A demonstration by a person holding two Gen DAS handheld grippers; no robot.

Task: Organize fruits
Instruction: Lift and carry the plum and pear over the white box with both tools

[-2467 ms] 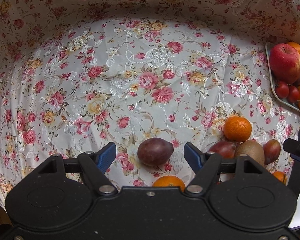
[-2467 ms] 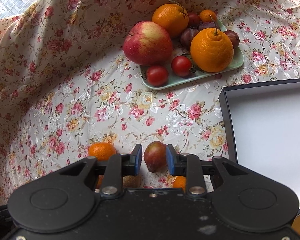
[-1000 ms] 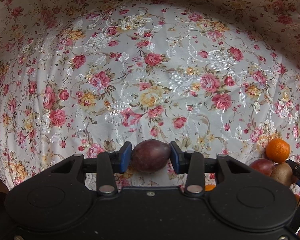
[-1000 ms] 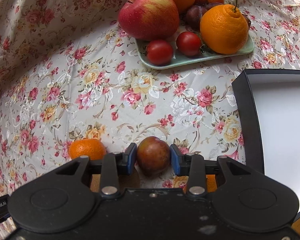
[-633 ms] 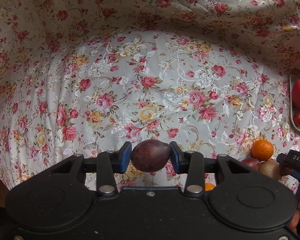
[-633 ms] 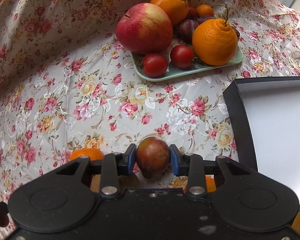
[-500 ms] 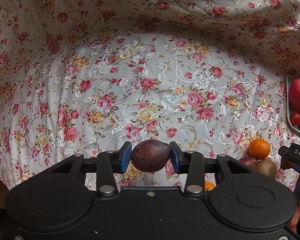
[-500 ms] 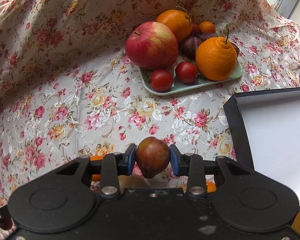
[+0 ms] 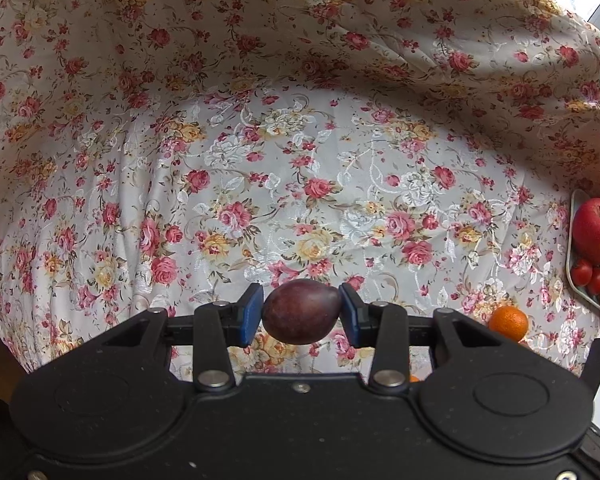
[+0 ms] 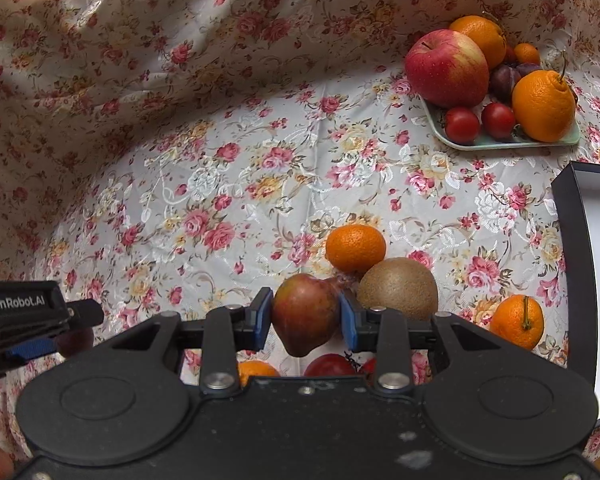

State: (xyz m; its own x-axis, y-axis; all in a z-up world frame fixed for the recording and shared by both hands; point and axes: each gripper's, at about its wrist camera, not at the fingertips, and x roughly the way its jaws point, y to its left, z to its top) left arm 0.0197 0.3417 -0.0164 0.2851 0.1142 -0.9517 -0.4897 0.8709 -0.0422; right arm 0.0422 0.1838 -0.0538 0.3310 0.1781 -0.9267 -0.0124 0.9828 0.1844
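The left gripper [image 9: 301, 312] pinches a dark purple plum [image 9: 300, 310] between its blue pads, held above the floral tablecloth [image 9: 260, 184]. The right gripper [image 10: 305, 316] clamps a reddish plum [image 10: 304, 314], its jaws having just closed on it, with a kiwi [image 10: 400, 288] and 1 mandarin [image 10: 355, 248] just beyond. Farther right, a black box [image 10: 576, 272] lies near a green tray [image 10: 500, 144] bearing an apple [image 10: 446, 68], oranges and 2 tomatoes.

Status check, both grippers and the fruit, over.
Left gripper shut on dark purple plum. Right gripper shut on reddish-green plum. Green tray already crowded with fruit; black-rimmed white box alongside.
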